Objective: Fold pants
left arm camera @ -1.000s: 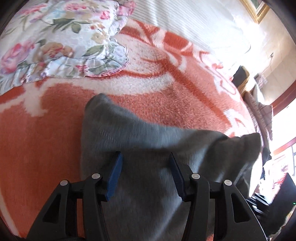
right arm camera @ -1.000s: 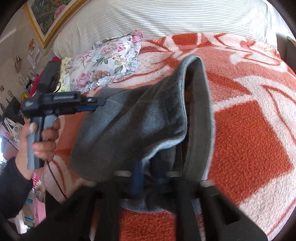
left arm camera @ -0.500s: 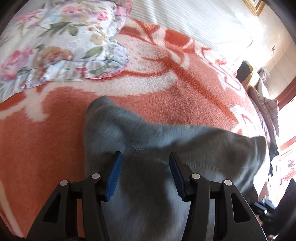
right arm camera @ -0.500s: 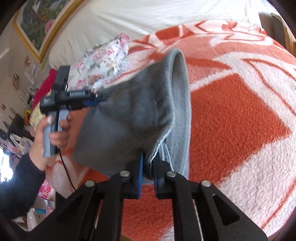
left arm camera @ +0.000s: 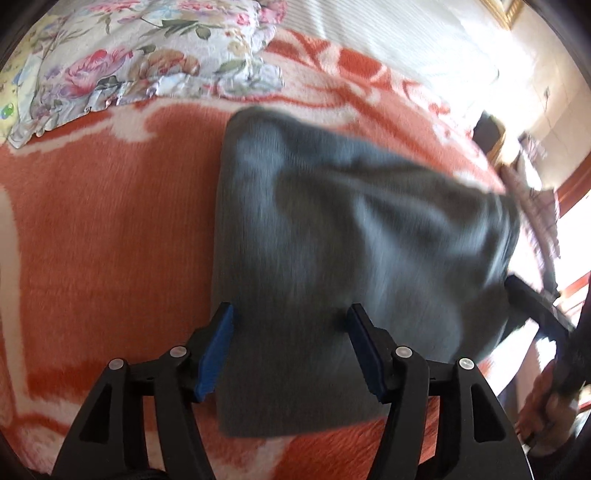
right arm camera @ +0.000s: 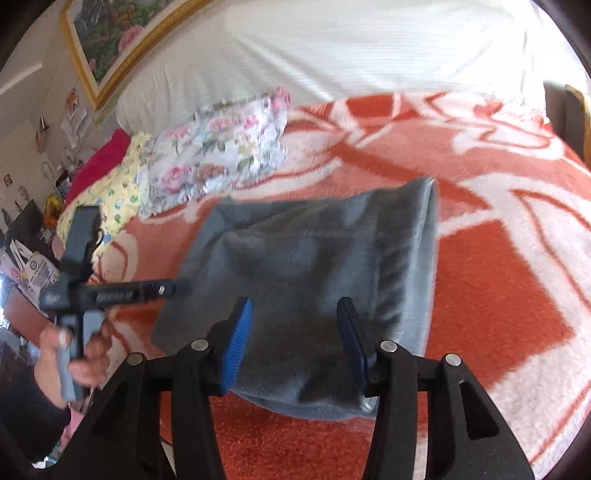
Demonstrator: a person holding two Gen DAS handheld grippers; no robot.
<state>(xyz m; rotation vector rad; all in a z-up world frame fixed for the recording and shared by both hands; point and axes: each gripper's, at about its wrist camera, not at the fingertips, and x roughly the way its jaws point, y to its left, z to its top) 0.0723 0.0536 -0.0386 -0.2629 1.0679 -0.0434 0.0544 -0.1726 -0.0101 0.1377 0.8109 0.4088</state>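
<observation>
The grey pants (left arm camera: 332,258) lie folded into a compact stack on the orange and white blanket (left arm camera: 110,240); they also show in the right wrist view (right arm camera: 314,266). My left gripper (left arm camera: 290,328) is open, just above the near edge of the pants, holding nothing. My right gripper (right arm camera: 293,325) is open above the near end of the fold, holding nothing. The left gripper also shows from the side in the right wrist view (right arm camera: 181,288), at the pants' left edge.
A floral pillow (right arm camera: 221,147) and a yellow patterned cloth (right arm camera: 110,192) lie at the far left of the bed. A white striped pillow (right arm camera: 332,55) runs along the headboard. A framed painting (right arm camera: 107,33) hangs on the wall.
My right gripper has opened and let go of the pants. The lifted fold has dropped flat onto the stack. Both grippers have drawn back a little.
</observation>
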